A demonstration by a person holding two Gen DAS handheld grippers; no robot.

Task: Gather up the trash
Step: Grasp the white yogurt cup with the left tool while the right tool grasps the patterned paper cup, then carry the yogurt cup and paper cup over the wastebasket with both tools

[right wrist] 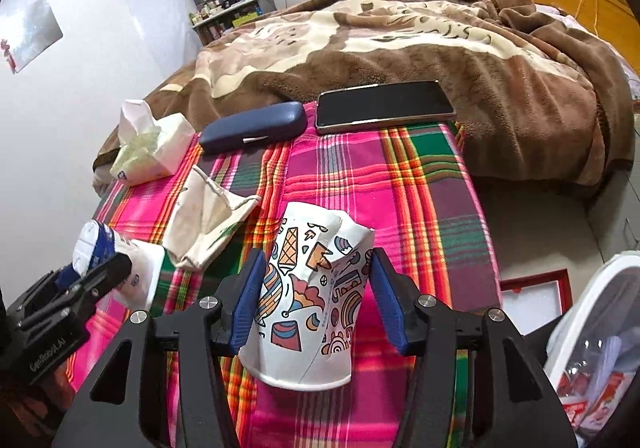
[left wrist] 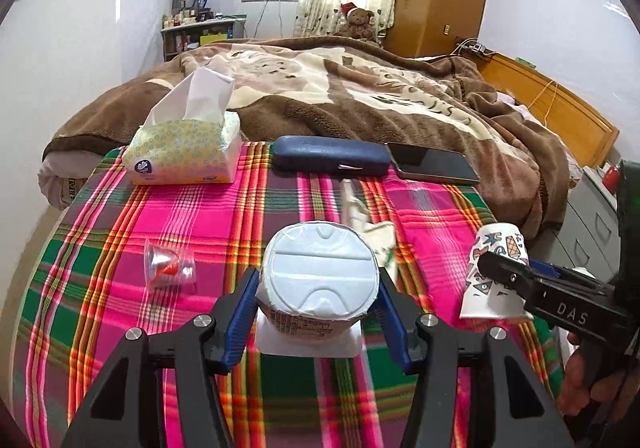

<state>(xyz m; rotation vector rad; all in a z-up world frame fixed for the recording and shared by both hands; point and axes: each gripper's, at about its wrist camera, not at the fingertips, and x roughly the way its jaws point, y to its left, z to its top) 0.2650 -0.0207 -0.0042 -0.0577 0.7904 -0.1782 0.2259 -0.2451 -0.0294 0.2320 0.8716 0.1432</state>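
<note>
My left gripper (left wrist: 316, 288) is shut on a white foil-lidded yogurt cup (left wrist: 318, 272), held just above the plaid cloth (left wrist: 120, 216); it also shows in the right wrist view (right wrist: 96, 248). My right gripper (right wrist: 316, 288) is shut on a crumpled patterned paper cup (right wrist: 308, 300), dented at its top; it shows in the left wrist view (left wrist: 496, 272) too. A clear plastic wrapper (left wrist: 170, 266) with red inside lies on the cloth to the left. A crumpled cream wrapper (right wrist: 204, 220) lies between the two grippers.
A tissue pack (left wrist: 184, 152), a blue glasses case (left wrist: 332, 160) and a phone (left wrist: 432, 166) lie along the cloth's far edge, against a bed with a brown blanket (left wrist: 360, 88). A white bin (right wrist: 600, 328) with trash stands on the floor at the right.
</note>
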